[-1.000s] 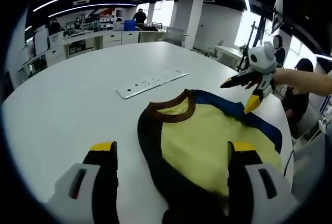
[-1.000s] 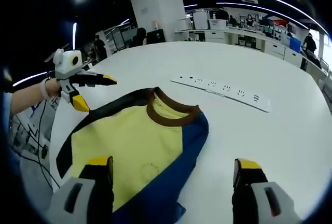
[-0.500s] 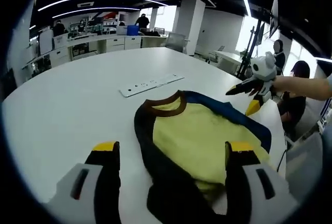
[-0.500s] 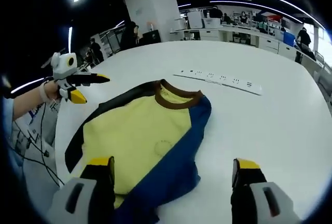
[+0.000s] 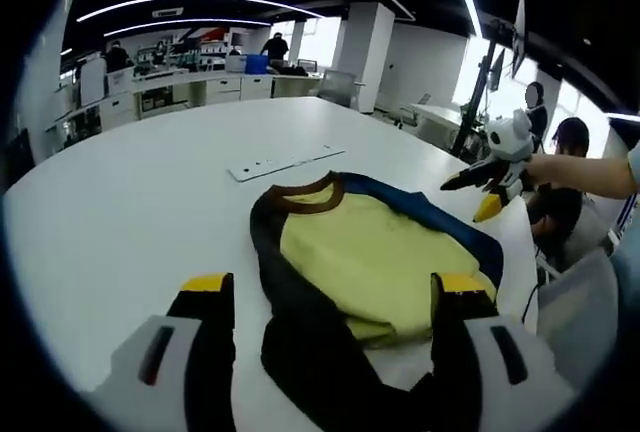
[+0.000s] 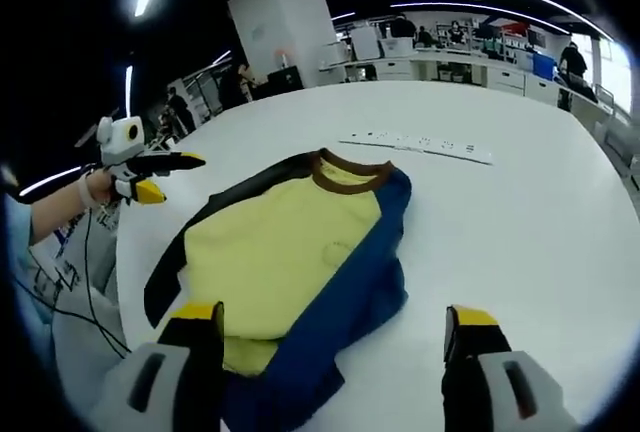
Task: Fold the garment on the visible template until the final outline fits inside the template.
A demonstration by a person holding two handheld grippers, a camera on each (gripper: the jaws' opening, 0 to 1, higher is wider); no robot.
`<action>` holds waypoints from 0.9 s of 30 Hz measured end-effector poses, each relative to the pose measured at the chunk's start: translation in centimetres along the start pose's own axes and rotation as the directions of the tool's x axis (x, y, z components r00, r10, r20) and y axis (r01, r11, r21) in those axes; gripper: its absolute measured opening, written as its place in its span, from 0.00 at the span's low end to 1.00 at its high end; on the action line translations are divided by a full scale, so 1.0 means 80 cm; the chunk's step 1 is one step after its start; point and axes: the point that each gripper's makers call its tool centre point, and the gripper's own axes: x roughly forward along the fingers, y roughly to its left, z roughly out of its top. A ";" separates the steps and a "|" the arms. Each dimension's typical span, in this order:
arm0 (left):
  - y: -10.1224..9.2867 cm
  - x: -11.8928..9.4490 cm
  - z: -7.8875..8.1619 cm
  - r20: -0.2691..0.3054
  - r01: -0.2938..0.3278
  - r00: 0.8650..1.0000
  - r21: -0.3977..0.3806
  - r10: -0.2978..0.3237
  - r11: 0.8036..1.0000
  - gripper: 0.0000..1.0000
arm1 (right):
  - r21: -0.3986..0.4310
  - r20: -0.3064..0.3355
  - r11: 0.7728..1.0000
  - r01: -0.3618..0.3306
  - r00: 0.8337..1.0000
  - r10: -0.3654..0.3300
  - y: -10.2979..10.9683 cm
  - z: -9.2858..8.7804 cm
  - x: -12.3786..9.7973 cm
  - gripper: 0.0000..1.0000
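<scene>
Both tongs, left [image 5: 325, 297] and right [image 6: 330, 327], gape wide, holding nothing; garment [image 6: 290, 252] hem hidden behind them, near the surface [image 6: 520, 222] edge.

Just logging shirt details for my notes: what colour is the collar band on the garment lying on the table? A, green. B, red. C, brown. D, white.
C: the neck band of the garment is brown, sitting between the yellow front, the blue sleeve and the black sleeve on the white table.
</scene>
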 end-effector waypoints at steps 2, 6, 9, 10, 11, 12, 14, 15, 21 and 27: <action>0.000 -0.007 -0.005 -0.001 -0.006 1.000 -0.003 0.006 1.000 0.77 | 0.004 -0.004 1.000 0.002 1.000 -0.002 0.003 -0.008 -0.003 0.91; -0.004 -0.019 -0.011 0.008 -0.014 1.000 -0.016 0.014 1.000 0.77 | 0.021 0.001 1.000 0.004 1.000 -0.004 0.009 -0.018 -0.009 0.90; -0.010 -0.029 -0.020 0.009 -0.020 1.000 -0.018 0.020 1.000 0.76 | 0.034 0.011 0.999 0.006 1.000 -0.007 0.015 -0.025 -0.015 0.89; -0.010 -0.031 -0.022 0.012 -0.023 1.000 -0.022 0.024 0.999 0.76 | 0.040 0.012 0.999 0.006 1.000 -0.006 0.016 -0.027 -0.016 0.89; -0.012 -0.035 -0.026 0.020 -0.026 0.999 -0.035 0.027 0.999 0.75 | 0.045 0.013 0.999 0.004 1.000 -0.005 0.019 -0.031 -0.018 0.89; -0.014 -0.037 -0.028 0.024 -0.026 0.999 -0.045 0.027 0.999 0.75 | 0.047 0.015 0.999 0.005 1.000 -0.005 0.021 -0.033 -0.020 0.89; -0.020 -0.042 -0.036 0.027 -0.024 0.999 -0.054 0.026 0.998 0.75 | 0.052 0.013 0.999 0.005 1.000 -0.006 0.024 -0.041 -0.023 0.89; -0.022 -0.044 -0.038 0.027 -0.024 0.999 -0.056 0.026 0.998 0.75 | 0.056 0.015 0.998 0.006 1.000 -0.007 0.026 -0.045 -0.025 0.89; -0.029 -0.058 -0.058 0.025 -0.029 0.999 -0.081 0.031 0.996 0.74 | 0.082 0.019 0.997 0.014 1.000 -0.016 0.031 -0.062 -0.036 0.88; -0.035 -0.068 -0.061 0.033 -0.034 0.999 -0.090 0.037 0.995 0.74 | 0.099 0.026 0.995 0.022 0.999 -0.025 0.032 -0.071 -0.043 0.87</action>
